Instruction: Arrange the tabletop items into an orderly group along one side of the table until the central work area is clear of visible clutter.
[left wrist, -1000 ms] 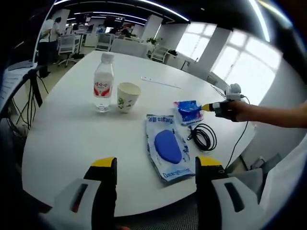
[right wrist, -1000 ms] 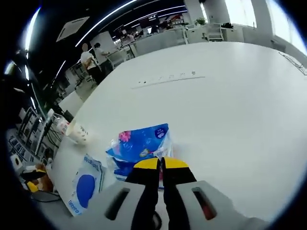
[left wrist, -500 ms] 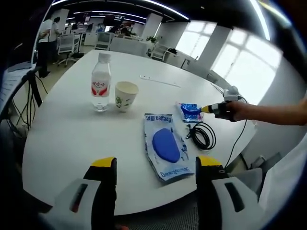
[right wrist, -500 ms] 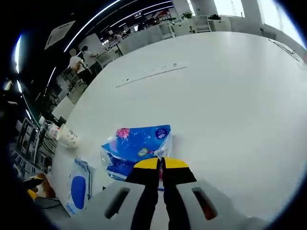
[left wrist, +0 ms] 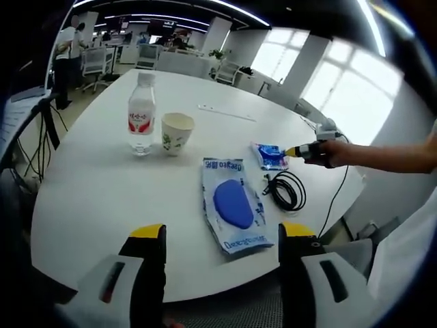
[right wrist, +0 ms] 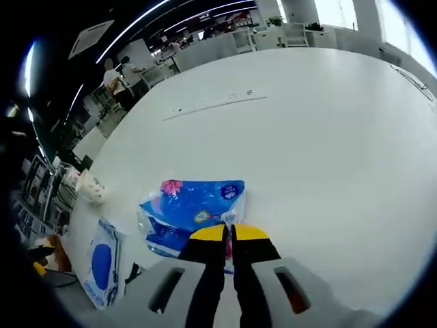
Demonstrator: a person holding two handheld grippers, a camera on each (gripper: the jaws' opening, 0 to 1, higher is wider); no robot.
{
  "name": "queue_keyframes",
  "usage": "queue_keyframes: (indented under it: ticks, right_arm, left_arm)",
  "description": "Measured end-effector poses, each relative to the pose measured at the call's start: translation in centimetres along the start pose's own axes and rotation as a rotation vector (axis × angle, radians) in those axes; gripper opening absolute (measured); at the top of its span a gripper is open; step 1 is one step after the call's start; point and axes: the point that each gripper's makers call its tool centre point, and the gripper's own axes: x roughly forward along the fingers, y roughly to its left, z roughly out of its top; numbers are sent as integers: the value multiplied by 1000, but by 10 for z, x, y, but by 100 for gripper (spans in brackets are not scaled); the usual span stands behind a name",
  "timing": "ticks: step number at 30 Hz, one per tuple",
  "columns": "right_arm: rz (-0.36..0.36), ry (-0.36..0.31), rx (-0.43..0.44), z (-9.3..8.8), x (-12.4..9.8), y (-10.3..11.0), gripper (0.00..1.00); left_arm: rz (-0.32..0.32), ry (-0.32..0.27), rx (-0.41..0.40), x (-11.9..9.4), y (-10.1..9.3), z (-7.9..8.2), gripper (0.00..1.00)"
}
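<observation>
On the white table (left wrist: 95, 184) stand a water bottle (left wrist: 141, 115) with a red label and a paper cup (left wrist: 177, 132). A flat blue-and-white packet (left wrist: 233, 210) lies nearer me, a coiled black cable (left wrist: 289, 192) to its right. My left gripper (left wrist: 216, 239) hangs open over the near edge, holding nothing. My right gripper (right wrist: 229, 234) is shut on the edge of a small blue tissue pack (right wrist: 192, 213), which also lies in the left gripper view as the tissue pack (left wrist: 269, 155) with the right gripper (left wrist: 306, 152) at its right side.
A thin white strip (left wrist: 227, 113) lies on the far part of the table; the same strip (right wrist: 217, 105) appears beyond the tissue pack. Office chairs (left wrist: 148, 59) and people (left wrist: 67, 48) stand behind the table. A cable (left wrist: 339, 199) hangs off the right edge.
The left view has drawn back a little. The tissue pack has shifted slightly under the shut right gripper, toward the cable side.
</observation>
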Motion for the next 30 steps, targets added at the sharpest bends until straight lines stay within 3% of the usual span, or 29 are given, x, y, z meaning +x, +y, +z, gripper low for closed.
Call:
queue_keyframes:
  ticks: [19, 30]
  right_arm:
    - [-12, 2, -23, -3, -10, -10, 10]
    - [6, -11, -52, -7, -22, -3, 12]
  left_arm:
    - [-30, 19, -1, 3, -6, -4, 66]
    - [-41, 11, 0, 4, -13, -5, 67]
